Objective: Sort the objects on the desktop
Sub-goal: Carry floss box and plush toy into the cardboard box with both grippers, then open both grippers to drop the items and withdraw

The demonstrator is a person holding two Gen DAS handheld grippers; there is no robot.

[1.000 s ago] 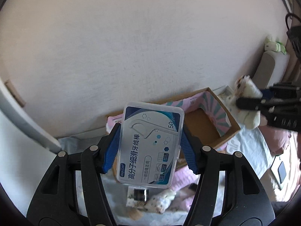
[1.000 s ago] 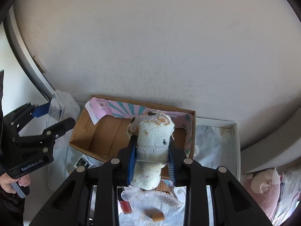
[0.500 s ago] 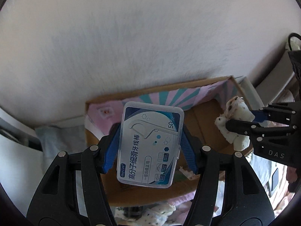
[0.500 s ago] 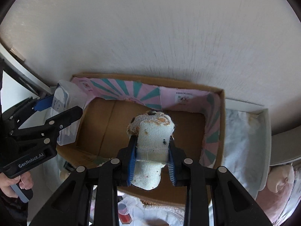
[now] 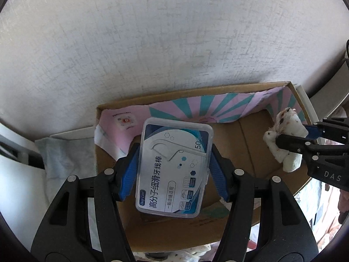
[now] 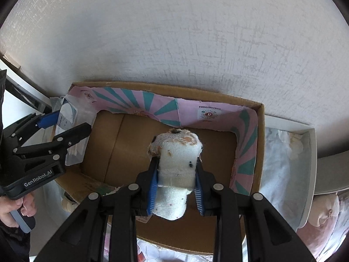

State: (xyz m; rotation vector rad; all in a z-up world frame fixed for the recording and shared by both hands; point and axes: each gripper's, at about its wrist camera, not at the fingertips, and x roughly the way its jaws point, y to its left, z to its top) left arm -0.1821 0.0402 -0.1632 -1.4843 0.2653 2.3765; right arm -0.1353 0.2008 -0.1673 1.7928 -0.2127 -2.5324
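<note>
Gripping floss box [image 5: 174, 168], L claw [image 5: 174, 170].

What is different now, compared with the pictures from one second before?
Both tongs came down toward the cardboard box, which now fills more of each view and lies under them. The left tongs still clamp the dental floss pick case; the right tongs still clamp the rolled white cloth. Nothing was released.

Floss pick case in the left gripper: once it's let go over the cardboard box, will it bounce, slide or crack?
The floss pick case looks like thin, rigid clear plastic, so it probably won't flex. Its smooth flat faces suggest it may slide on the cardboard box floor. It is likely light; cracking seems unlikely from a short drop.
</note>
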